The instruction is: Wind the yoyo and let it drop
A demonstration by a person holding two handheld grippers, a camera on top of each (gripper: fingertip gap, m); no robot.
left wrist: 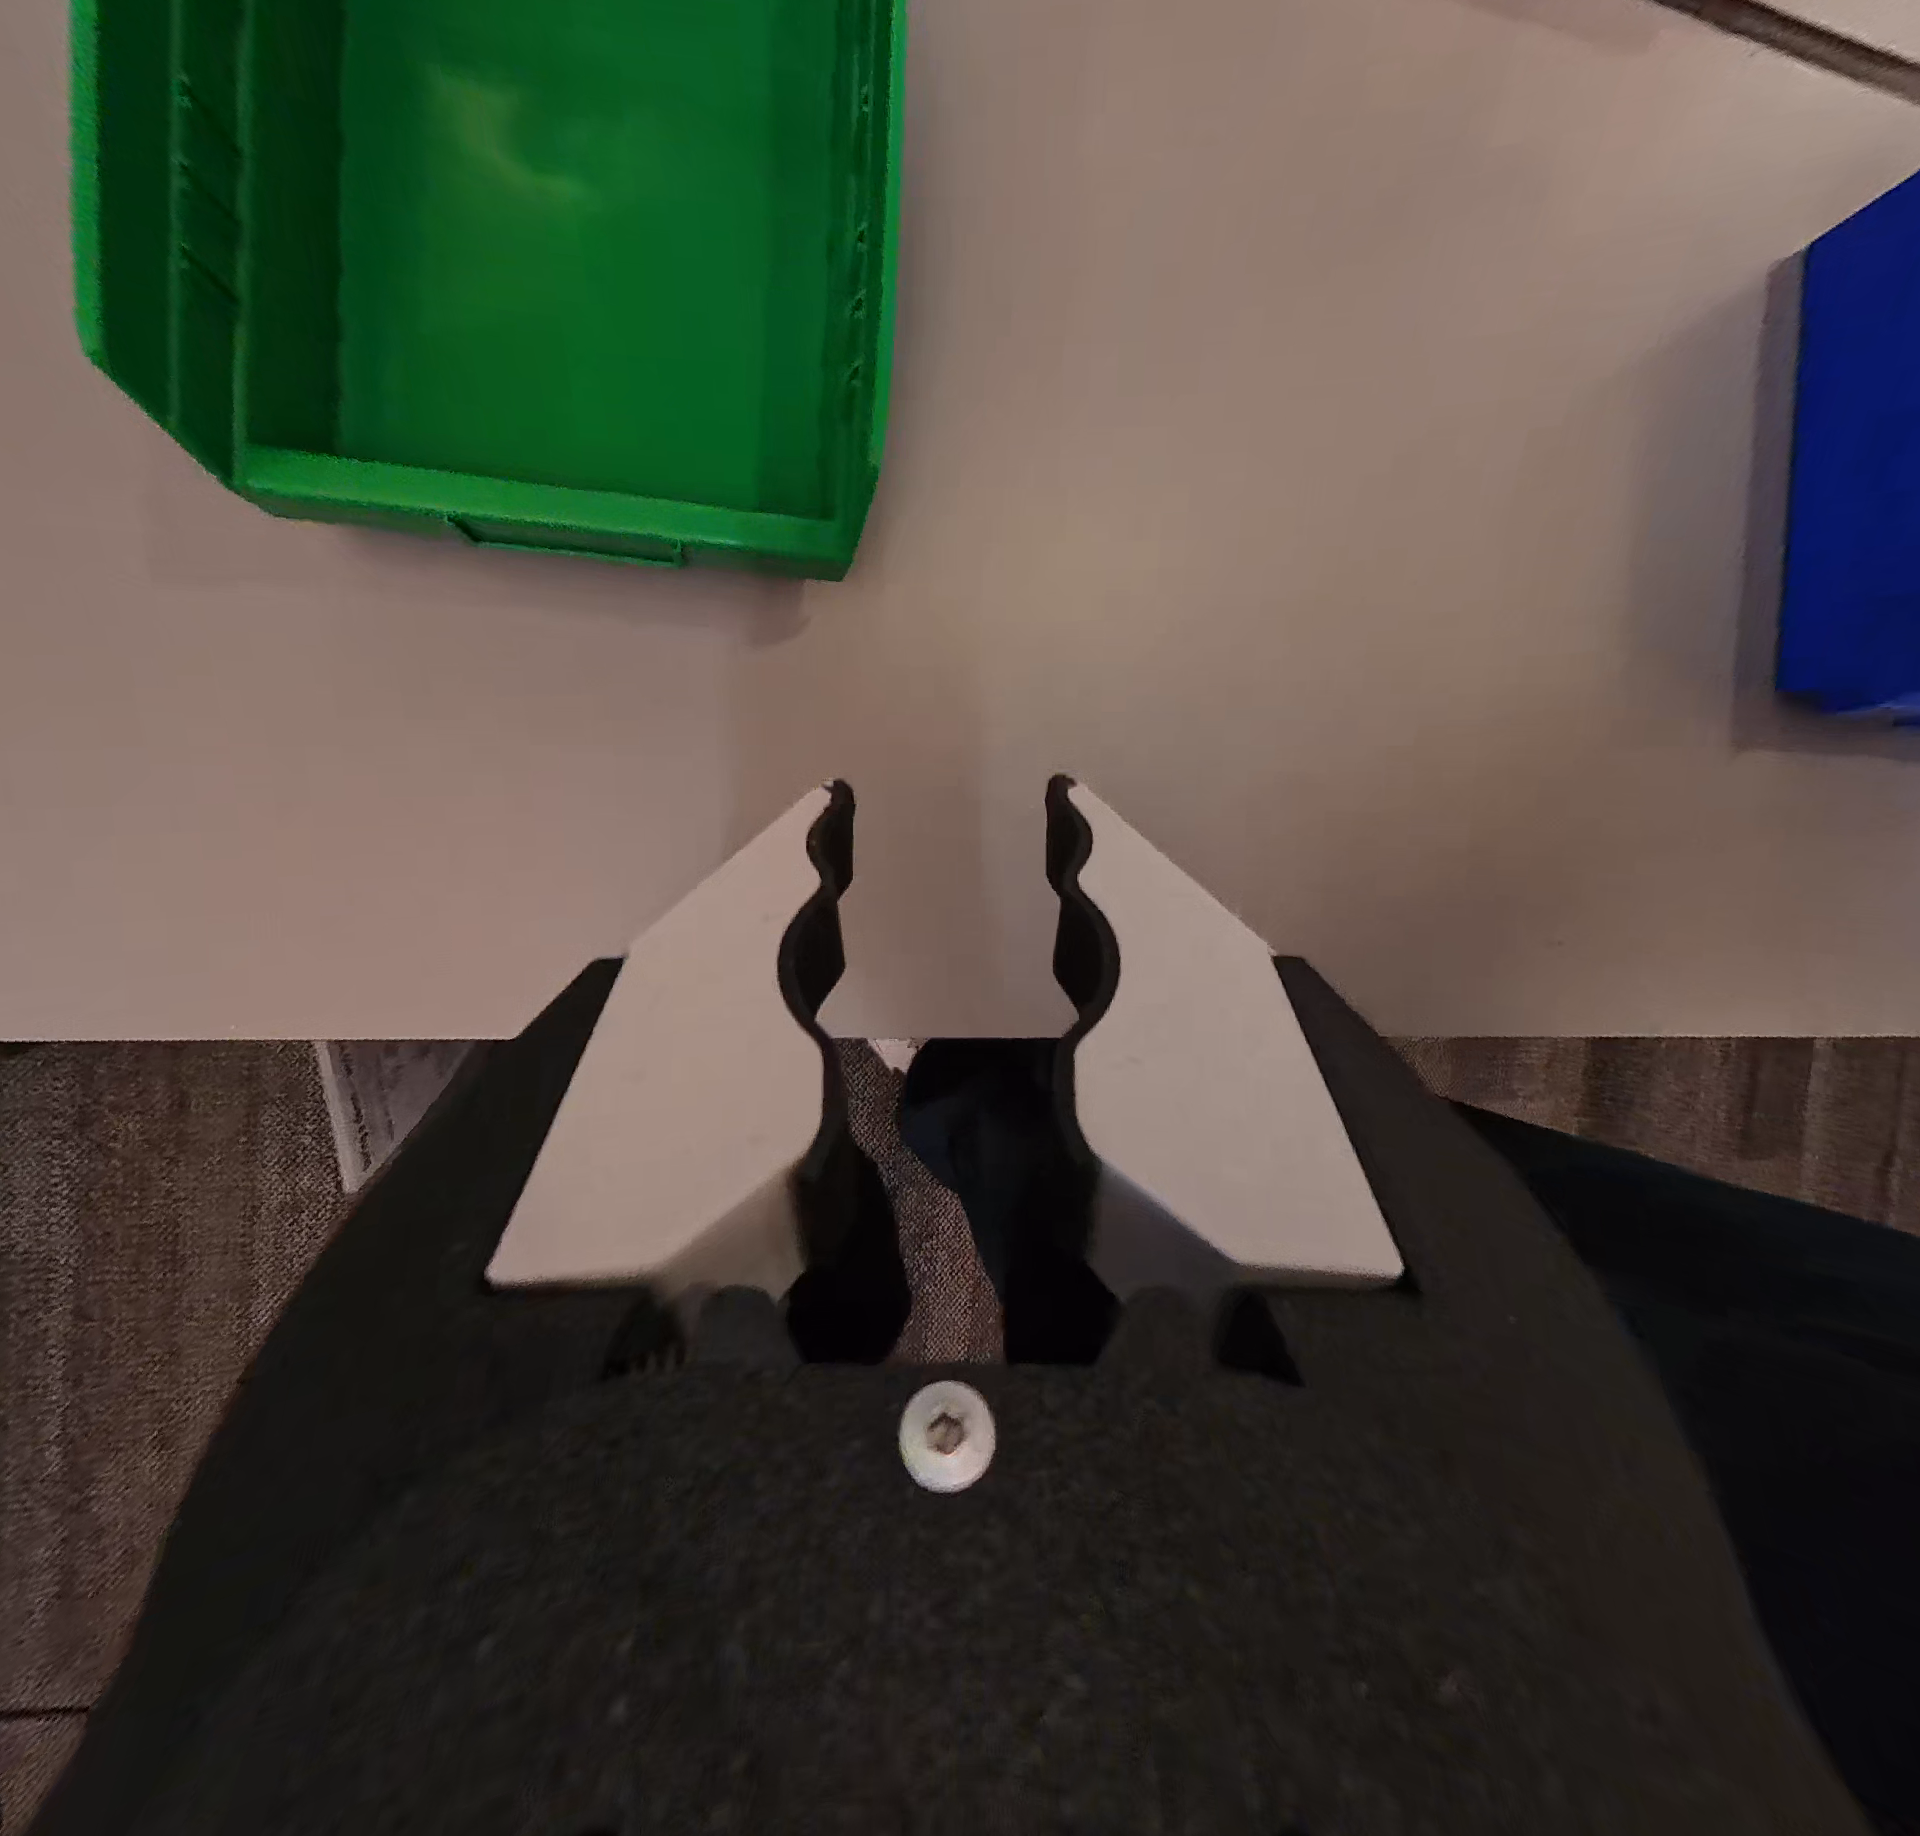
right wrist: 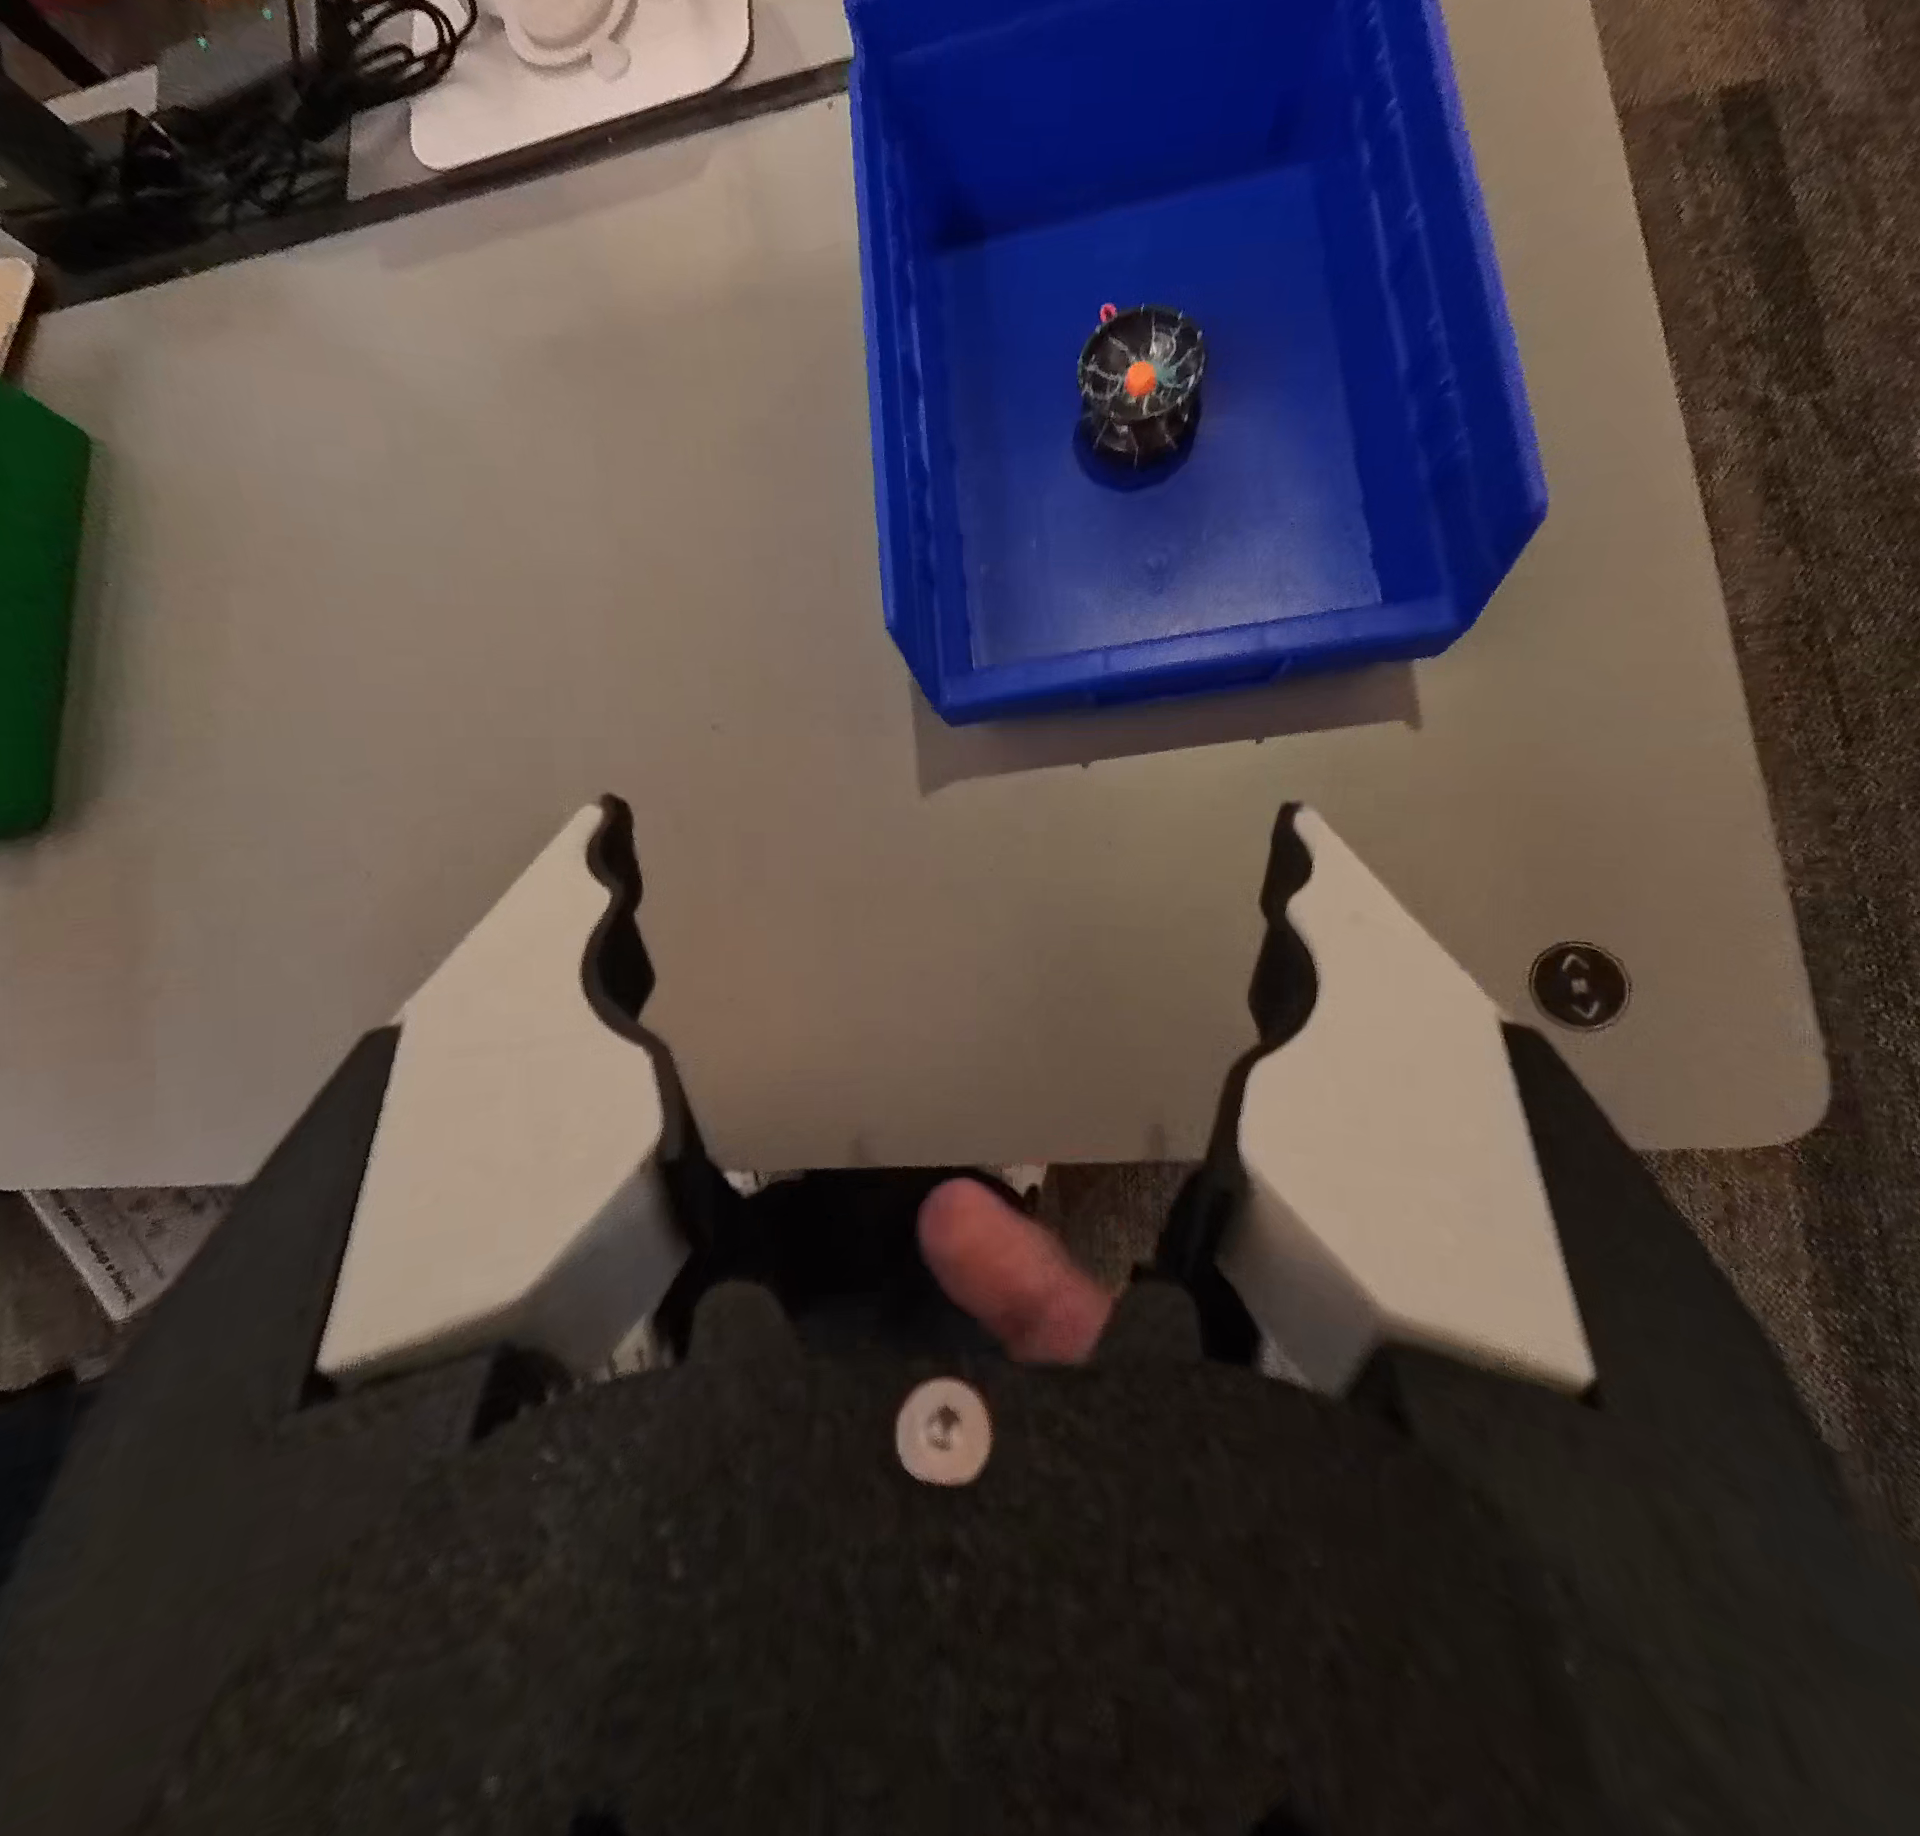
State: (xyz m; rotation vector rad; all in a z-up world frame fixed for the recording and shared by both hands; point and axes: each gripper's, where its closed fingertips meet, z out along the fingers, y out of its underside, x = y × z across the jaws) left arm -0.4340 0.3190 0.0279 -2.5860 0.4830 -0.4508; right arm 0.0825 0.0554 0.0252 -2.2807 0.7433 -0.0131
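Note:
A black yoyo (right wrist: 1141, 392) with an orange centre and pale streaks lies flat on the floor of a blue bin (right wrist: 1455, 415) in the right wrist view. My right gripper (right wrist: 951, 820) is wide open and empty, above the table's near edge, well short of the bin. My left gripper (left wrist: 948, 794) is open with a narrow gap and empty, above the near table edge, below and right of an empty green bin (left wrist: 561, 529). The blue bin's side (left wrist: 1860, 456) shows at the right edge of the left wrist view.
A grey table (right wrist: 520, 591) holds both bins; the green bin's side (right wrist: 31, 623) shows at the left. A round control button (right wrist: 1578, 986) sits near the table's right corner. Cables (right wrist: 312, 93) and a white board (right wrist: 592, 30) lie beyond the far edge. Carpet (right wrist: 1787, 332) lies to the right.

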